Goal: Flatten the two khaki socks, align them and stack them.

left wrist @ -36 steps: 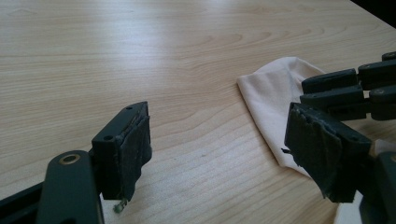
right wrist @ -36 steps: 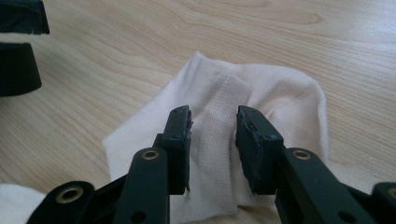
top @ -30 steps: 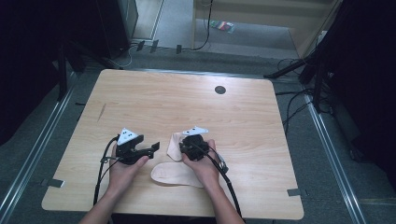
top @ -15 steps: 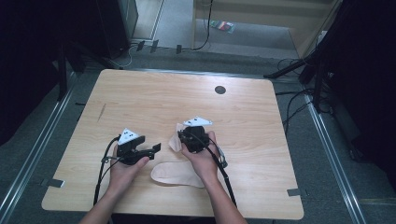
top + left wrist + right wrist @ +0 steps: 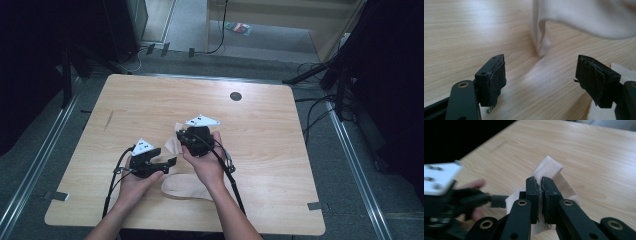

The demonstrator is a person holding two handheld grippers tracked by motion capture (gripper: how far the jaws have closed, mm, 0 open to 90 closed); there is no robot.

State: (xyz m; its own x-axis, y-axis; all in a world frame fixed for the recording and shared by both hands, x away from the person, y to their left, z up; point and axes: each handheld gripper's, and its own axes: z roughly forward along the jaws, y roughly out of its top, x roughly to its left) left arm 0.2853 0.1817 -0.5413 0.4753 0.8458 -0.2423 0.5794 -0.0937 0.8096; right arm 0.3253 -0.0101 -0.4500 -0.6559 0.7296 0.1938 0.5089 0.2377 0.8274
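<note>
A beige sock (image 5: 186,188) lies near the table's front edge, its cuff end lifted off the wood. My right gripper (image 5: 182,138) is shut on that cuff; in the right gripper view the ribbed sock (image 5: 549,167) sticks out above the closed right gripper (image 5: 540,182). My left gripper (image 5: 170,162) is open, just left of the sock, pointing right toward it. In the left gripper view the raised sock (image 5: 584,17) hangs beyond the left gripper (image 5: 540,75), with nothing between its pads. The right gripper view also has the left gripper (image 5: 496,201) at lower left.
The wooden table (image 5: 150,100) has a round black hole (image 5: 235,96) toward the back and a short dark mark (image 5: 108,120) at the left. Cables (image 5: 227,165) trail from both grippers toward the front edge. Metal rails (image 5: 30,175) run along the floor on both sides.
My right gripper has carried the sock's cuff away from the person and slightly left, lifting that end. The left gripper has barely moved.
</note>
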